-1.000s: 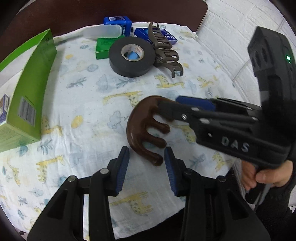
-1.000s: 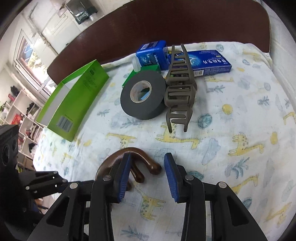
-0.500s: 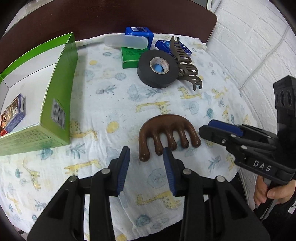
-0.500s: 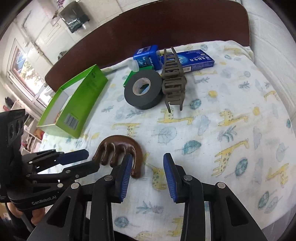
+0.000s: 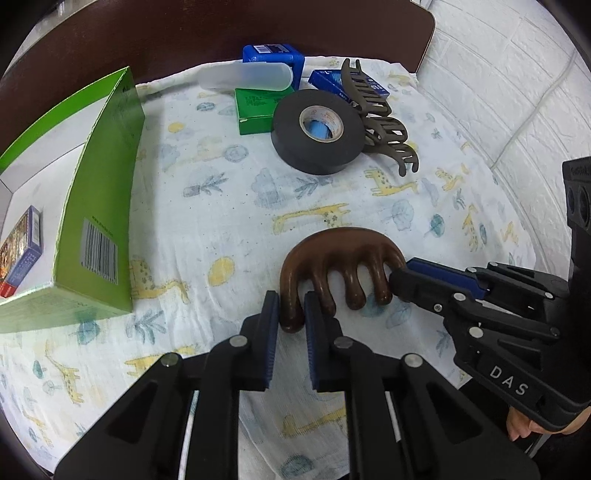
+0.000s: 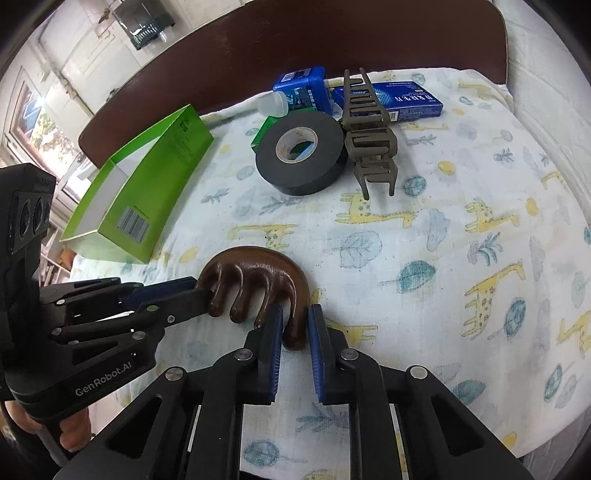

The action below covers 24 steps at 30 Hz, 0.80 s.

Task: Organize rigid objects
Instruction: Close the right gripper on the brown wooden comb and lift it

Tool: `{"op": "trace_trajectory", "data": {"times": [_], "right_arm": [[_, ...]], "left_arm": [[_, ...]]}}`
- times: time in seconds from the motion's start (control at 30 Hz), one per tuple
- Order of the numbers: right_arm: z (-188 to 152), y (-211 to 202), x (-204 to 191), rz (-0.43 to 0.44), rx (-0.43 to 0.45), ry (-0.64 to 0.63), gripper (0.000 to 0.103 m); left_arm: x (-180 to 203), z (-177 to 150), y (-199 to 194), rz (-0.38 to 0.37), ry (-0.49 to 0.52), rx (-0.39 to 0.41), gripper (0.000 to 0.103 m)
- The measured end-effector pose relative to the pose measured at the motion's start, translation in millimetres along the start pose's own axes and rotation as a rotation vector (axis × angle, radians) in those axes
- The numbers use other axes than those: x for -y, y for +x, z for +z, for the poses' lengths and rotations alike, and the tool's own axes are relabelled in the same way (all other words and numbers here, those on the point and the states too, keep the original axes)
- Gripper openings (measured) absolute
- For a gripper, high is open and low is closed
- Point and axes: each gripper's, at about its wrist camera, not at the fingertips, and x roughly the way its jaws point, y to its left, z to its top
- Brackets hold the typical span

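1. Brown wooden comb (image 5: 334,254) — lying on the giraffe-print cloth (image 5: 229,192), teeth toward the cameras, pinched at both ends.
2. Left gripper (image 5: 291,314): jaws just closed, blue pads pressing on the comb's outermost tooth at the left end as the left wrist view shows it.
3. Right gripper (image 6: 295,325): jaws likewise just closed, clamped on the thick end tooth at the comb's opposite end; seen side-on in the left wrist view as well, tips on that far tooth.
4. Fingers of a hand (image 5: 524,424) curled on the right gripper's handle, low at the frame edge.
5. Green open box (image 5: 96,206) off to the left, well apart from the comb, a small printed card box (image 5: 20,251) lying inside.
6. Farther back: black tape roll (image 5: 317,136) flat on the cloth, a grey-brown claw clip (image 5: 384,118) touching its right side.
7. Behind the roll — small green box (image 5: 255,110), frosted plastic case (image 5: 243,75), blue carton (image 5: 273,55), flat blue box (image 6: 399,101) partly under the clip.
8. Dark brown headboard (image 5: 221,33) at the very back.
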Motion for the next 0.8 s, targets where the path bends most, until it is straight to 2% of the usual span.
{"op": "trace_trajectory", "data": {"times": [0.1,0.37,0.57,0.8], "right_arm": [[2,1,-1,-0.013,0.004,-0.004,0.016],[0,0,-4,0.009,-0.014,-0.013,0.016],[2,0,-5,0.017,-0.054,-0.056,0.017],[13,4,-9,-0.033,-0.093,-0.112,0.017]], "left_arm": [[2,-1,-1,0.02,0.019,0.004,0.01],[-6,-8,-5,0.008,0.018,-0.002,0.01],[-18,-5,-5,-0.038,-0.016,-0.021,0.023],[-5,6,-1,0.039,0.082,-0.039,0.028]]}}
